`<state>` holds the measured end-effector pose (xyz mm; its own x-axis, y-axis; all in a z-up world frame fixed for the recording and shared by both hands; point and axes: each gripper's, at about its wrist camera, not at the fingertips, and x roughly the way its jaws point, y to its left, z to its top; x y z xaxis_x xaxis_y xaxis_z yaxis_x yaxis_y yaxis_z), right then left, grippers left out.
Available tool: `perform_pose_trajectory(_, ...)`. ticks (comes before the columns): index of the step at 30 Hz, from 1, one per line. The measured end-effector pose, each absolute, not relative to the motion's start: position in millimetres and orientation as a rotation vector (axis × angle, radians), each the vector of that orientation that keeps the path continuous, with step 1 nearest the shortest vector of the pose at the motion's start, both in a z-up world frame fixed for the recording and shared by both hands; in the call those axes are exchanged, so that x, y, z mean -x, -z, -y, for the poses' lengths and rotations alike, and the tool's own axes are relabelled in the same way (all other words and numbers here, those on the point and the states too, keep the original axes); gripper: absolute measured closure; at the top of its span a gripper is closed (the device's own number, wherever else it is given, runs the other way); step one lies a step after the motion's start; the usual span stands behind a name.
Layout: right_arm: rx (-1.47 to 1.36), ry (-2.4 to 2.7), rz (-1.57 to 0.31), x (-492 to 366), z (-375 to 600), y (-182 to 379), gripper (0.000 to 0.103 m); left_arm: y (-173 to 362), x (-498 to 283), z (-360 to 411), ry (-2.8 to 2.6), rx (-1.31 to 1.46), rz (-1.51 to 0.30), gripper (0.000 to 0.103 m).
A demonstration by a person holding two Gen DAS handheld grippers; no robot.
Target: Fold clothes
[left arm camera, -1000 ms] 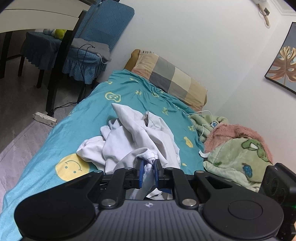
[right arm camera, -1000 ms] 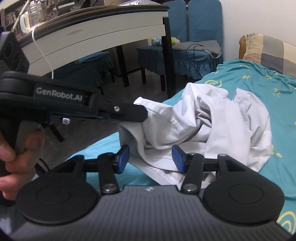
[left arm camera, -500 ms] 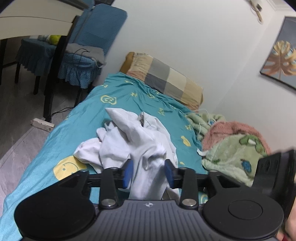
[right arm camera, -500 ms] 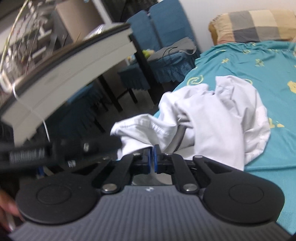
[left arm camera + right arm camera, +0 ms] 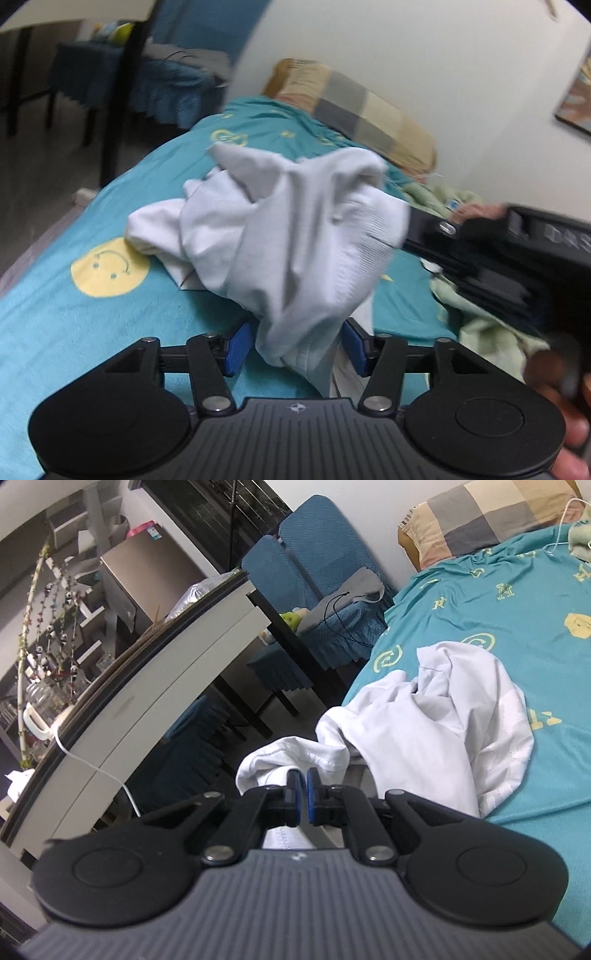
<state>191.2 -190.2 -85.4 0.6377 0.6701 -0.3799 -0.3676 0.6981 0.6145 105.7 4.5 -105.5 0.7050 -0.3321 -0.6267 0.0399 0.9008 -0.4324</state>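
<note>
I can read almost nothing. At three o'clock in my left wrist view, blurred letters resembling "DAS" stand on the right gripper (image 5: 406,229) body. Yellow letter-like marks dot the teal bedsheet (image 5: 517,602), an "N" among them.

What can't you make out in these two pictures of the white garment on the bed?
- White garment: its type is hidden by crumpling in both views.
- Left wrist view: motion blur smears the right gripper.
- Left gripper: its jaws are opening; cloth hangs between them, contact unclear.
- Right wrist view: the gripper body hides the cloth's lower edge.
</note>
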Motion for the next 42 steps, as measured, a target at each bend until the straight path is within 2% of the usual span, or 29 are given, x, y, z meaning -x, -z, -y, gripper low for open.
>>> perform_pose_trajectory(1,-0.511,-0.622,-0.637,-191,191,86,0.096,107,-107,-3,0.206,0.398,-0.764,0.059)
perform_pose_trajectory(2,-0.494,-0.620,-0.638,-190,191,87,0.096,107,-106,-2,0.211,0.379,-0.761,0.074)
perform_pose_trajectory(3,-0.474,-0.622,-0.636,-189,190,86,0.095,104,-103,-1,0.214,0.358,-0.751,0.082)
perform_pose_trajectory(5,-0.438,-0.642,-0.630,-187,188,85,0.095,99,-98,0,0.223,0.327,-0.730,0.089)
perform_pose_trajectory(11,-0.187,-0.731,-0.604,-188,164,68,0.092,82,-86,-6,0.269,0.302,-0.675,0.094)
perform_pose_trajectory(13,-0.107,-0.758,-0.614,-193,155,64,0.086,81,-85,-5,0.278,0.296,-0.682,0.094)
perform_pose_trajectory(14,-0.069,-0.772,-0.619,-196,151,61,0.078,81,-84,-4,0.283,0.292,-0.686,0.094)
perform_pose_trajectory(17,0.026,-0.839,-0.617,-203,137,57,0.065,84,-83,-3,0.289,0.278,-0.699,0.094)
perform_pose_trajectory(22,0.095,-0.879,-0.626,-213,113,63,0.065,92,-85,-5,0.266,0.283,-0.723,0.094)
perform_pose_trajectory(23,0.094,-0.881,-0.618,-212,110,65,0.074,95,-87,-6,0.262,0.286,-0.731,0.094)
perform_pose_trajectory(24,0.092,-0.880,-0.608,-211,108,67,0.097,96,-88,-6,0.261,0.288,-0.733,0.093)
perform_pose_trajectory(28,-0.072,-0.835,-0.621,-214,115,70,0.098,99,-90,-4,0.264,0.301,-0.723,0.089)
perform_pose_trajectory(30,-0.131,-0.838,-0.608,-213,122,66,0.098,99,-91,-2,0.267,0.314,-0.724,0.078)
perform_pose_trajectory(31,-0.149,-0.836,-0.596,-211,125,63,0.098,99,-91,0,0.270,0.322,-0.729,0.076)
perform_pose_trajectory(33,-0.174,-0.826,-0.568,-208,132,56,0.098,101,-91,3,0.292,0.378,-0.747,0.055)
perform_pose_trajectory(34,-0.184,-0.820,-0.552,-206,135,52,0.098,107,-92,3,0.302,0.463,-0.767,0.051)
perform_pose_trajectory(38,-0.268,-0.799,-0.513,-204,151,43,0.098,132,-99,13,0.300,0.746,-0.826,0.048)
perform_pose_trajectory(40,-0.294,-0.785,-0.493,-204,160,39,0.098,139,-101,22,0.278,0.818,-0.806,0.048)
perform_pose_trajectory(42,-0.308,-0.765,-0.477,-205,169,35,0.098,144,-100,28,0.237,0.847,-0.754,0.044)
